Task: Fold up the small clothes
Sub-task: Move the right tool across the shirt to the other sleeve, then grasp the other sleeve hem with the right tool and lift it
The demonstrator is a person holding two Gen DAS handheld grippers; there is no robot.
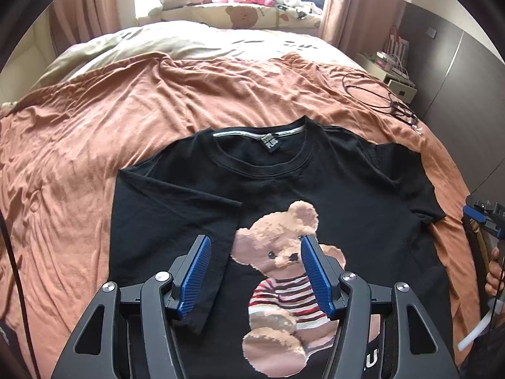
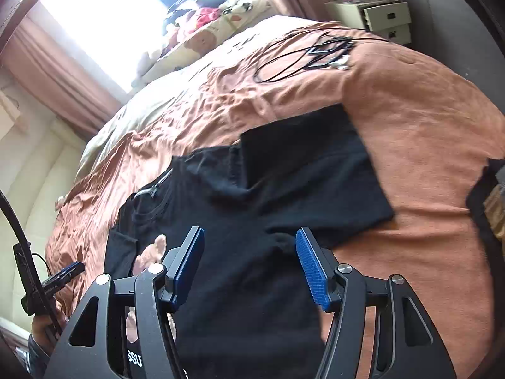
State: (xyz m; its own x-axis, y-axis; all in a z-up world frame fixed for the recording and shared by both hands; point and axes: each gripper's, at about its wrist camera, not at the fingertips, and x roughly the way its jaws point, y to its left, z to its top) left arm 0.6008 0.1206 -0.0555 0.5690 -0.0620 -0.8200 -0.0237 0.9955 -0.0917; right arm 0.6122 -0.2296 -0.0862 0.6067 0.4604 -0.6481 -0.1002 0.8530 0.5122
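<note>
Both grippers released, hovering empty over the shirt, sleeve folds under way.

Left gripper (image 1: 255, 281) with ribbed blue pads (image 1: 197, 279) spread, nothing between them, above black cotton T-shirt (image 1: 363, 208) lying face up on wrinkled rust-orange bedsheet (image 1: 94, 145). Right gripper (image 2: 249, 271) likewise unclenched, poised near flat right sleeve (image 2: 312, 170). Left sleeve (image 1: 176, 218) already turned inward beside pixelated teddy-bear print (image 1: 284, 271). Best approach, probably: pinch right sleeve hem and shoulder seam, carry across level, smooth soft limp knit to avoid bunching. Tangled black cable (image 1: 378, 94) well apart.
</note>
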